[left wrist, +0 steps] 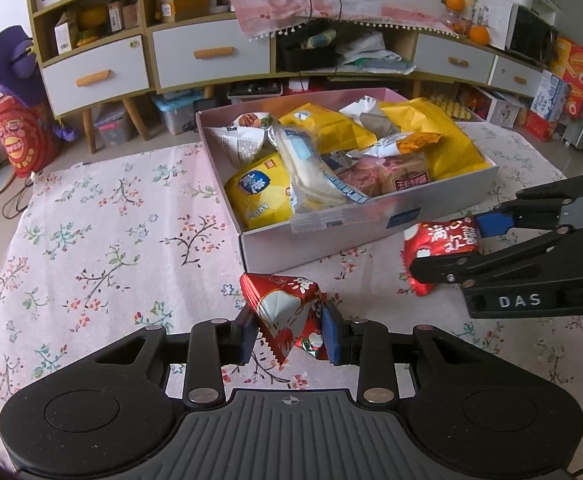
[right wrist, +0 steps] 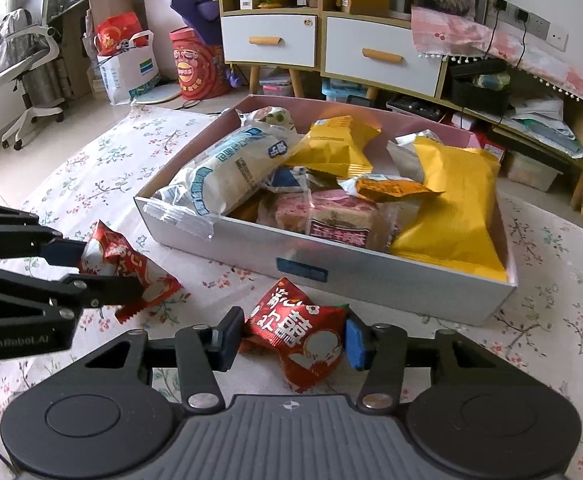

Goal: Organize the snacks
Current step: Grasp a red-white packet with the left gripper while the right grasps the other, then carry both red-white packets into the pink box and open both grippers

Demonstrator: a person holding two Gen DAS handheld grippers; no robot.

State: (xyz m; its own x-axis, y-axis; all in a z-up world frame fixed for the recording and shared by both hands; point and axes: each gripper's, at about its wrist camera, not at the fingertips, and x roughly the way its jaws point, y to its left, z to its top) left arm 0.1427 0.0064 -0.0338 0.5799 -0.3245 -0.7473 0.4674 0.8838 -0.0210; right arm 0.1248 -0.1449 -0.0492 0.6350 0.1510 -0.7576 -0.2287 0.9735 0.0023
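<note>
Floral cloth (left wrist: 103, 220); each gripper (left wrist: 291, 330) (right wrist: 291, 340) pinching a red packet (left wrist: 283, 312) (right wrist: 299, 340), lower edges seemingly hidden.

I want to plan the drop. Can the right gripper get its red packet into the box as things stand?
Probably yes. The right gripper, shut on its red packet, sits just before the box, whose top is open, though snacks already fill it.

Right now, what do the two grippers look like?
Both alike: left gripper and right gripper have matte black linkage bodies with silver rivets, ribbed grey bases and blue pads on the fingers. Side lettering: "DAS" on the right, "GenRobot.AI" on the left.
</note>
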